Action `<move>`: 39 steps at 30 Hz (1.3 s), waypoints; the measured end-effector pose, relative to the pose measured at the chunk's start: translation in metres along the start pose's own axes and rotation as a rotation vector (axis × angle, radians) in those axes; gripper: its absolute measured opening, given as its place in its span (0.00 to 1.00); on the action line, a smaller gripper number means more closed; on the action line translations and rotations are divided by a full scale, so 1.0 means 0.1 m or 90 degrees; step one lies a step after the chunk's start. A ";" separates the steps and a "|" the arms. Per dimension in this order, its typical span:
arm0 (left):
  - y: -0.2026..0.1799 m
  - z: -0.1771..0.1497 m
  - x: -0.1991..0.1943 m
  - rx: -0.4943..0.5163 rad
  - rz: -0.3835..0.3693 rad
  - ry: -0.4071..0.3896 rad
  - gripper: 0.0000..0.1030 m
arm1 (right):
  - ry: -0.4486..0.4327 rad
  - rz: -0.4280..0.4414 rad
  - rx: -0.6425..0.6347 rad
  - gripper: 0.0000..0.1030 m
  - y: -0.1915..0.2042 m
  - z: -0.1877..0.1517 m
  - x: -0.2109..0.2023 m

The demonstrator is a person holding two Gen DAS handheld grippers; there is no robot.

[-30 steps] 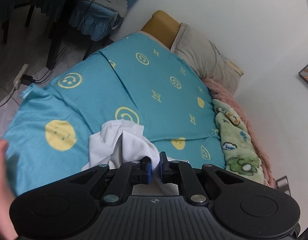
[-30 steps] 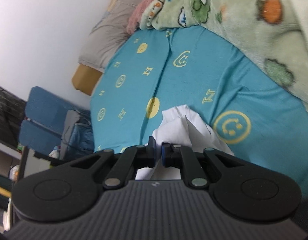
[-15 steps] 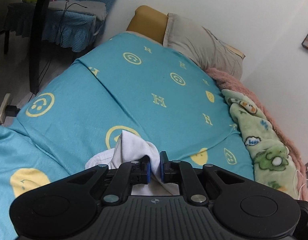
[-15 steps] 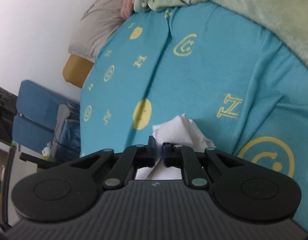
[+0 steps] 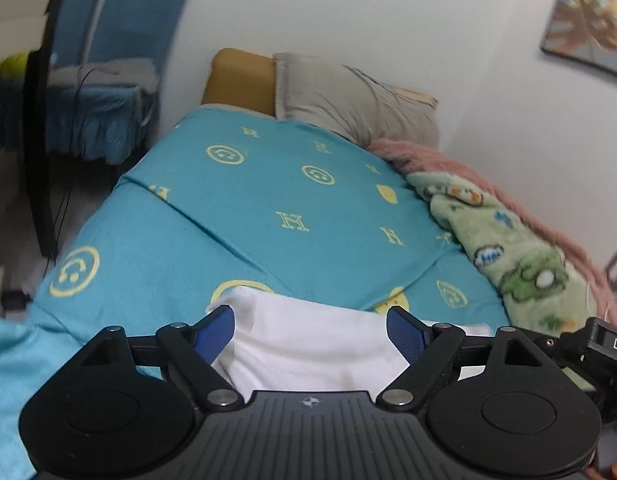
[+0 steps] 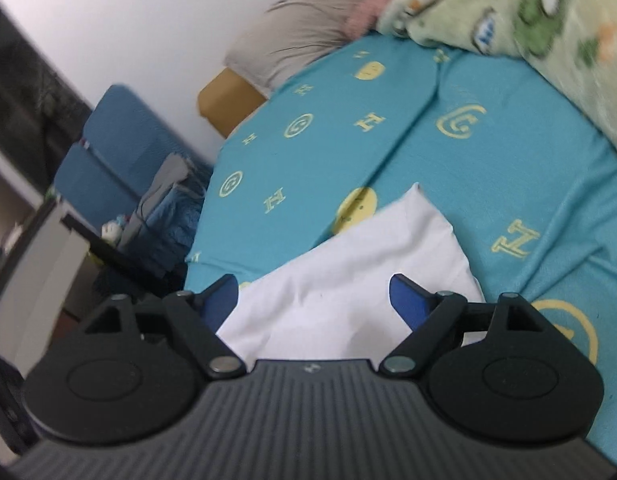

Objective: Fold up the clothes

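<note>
A white garment (image 5: 308, 344) lies flat on the teal bedsheet (image 5: 268, 208) near the bed's front edge. It also shows in the right wrist view (image 6: 348, 280), with one corner pointing toward the middle of the bed. My left gripper (image 5: 310, 330) is open, its blue pads spread wide just above the garment and holding nothing. My right gripper (image 6: 314, 300) is open too, its jaws apart over the garment. Part of the right gripper's body (image 5: 604, 344) shows at the right edge of the left wrist view.
A green cartoon blanket (image 5: 508, 256) over a pink fleece (image 5: 448, 160) runs along the wall side. A grey pillow (image 5: 348, 100) and a tan headboard (image 5: 238, 80) stand at the far end. A blue chair (image 6: 108, 152) and a dark stand (image 5: 36, 152) are beside the bed.
Both grippers opened and let go of the white garment, which was bunched up between the jaws and now lies spread flat. Both cameras swung toward the head of the bed.
</note>
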State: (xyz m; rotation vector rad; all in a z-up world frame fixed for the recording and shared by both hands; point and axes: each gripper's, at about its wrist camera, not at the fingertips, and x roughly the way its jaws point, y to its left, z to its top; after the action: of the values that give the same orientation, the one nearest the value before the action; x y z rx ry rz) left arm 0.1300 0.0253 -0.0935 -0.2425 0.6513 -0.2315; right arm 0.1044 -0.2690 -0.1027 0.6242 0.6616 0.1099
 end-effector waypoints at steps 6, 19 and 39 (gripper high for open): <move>-0.03 -0.14 0.33 0.054 0.040 0.059 0.83 | 0.026 -0.051 -0.074 0.81 -0.02 -0.01 0.43; 0.03 -0.25 0.70 0.083 0.069 0.100 0.82 | 0.043 -0.106 -0.204 0.82 -0.01 -0.08 0.97; -0.21 -0.63 -0.12 0.131 0.071 0.097 0.82 | 0.051 -0.127 -0.231 0.48 0.25 -0.42 -0.03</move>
State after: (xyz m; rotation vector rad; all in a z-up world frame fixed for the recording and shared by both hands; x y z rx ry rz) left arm 0.0792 -0.0006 -0.1290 0.0087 0.7832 -0.2097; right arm 0.0790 -0.2276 -0.1127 0.2043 0.7561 0.0673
